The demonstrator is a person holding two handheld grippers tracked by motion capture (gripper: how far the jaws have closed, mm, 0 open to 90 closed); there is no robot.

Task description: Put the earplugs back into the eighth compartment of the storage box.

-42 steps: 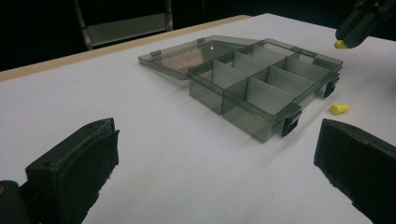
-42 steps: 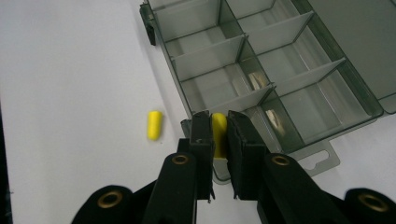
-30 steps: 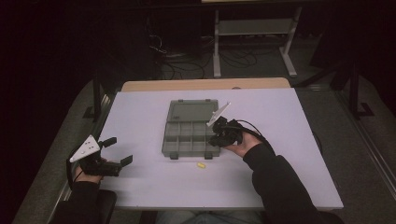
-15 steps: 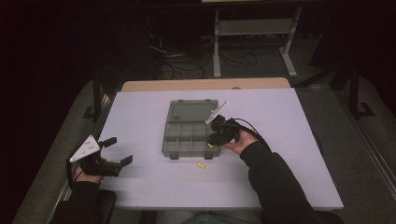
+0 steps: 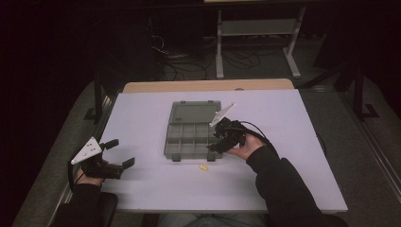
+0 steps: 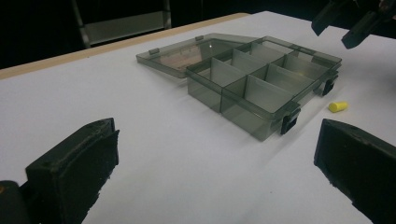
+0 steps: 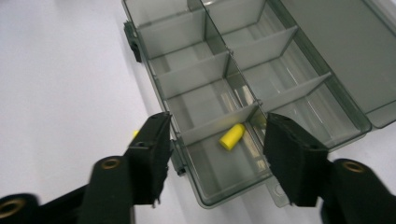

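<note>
We log the right gripper [image 7: 212, 140], fingers apart over the organizer box [image 7: 243, 88], one yellow plug [image 7: 232, 136] apparently just dropped inside; left gripper [image 6: 210, 177] idle, fingers apart.

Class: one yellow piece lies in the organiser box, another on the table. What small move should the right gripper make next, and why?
Probably lift the right gripper back from the box: its jaws are open, and the yellow piece lies free in a compartment. The other piece waits on the table.

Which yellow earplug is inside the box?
The yellow earplug between the right hand-held gripper's jaws lies in a box compartment; the other lies on the table.
</note>
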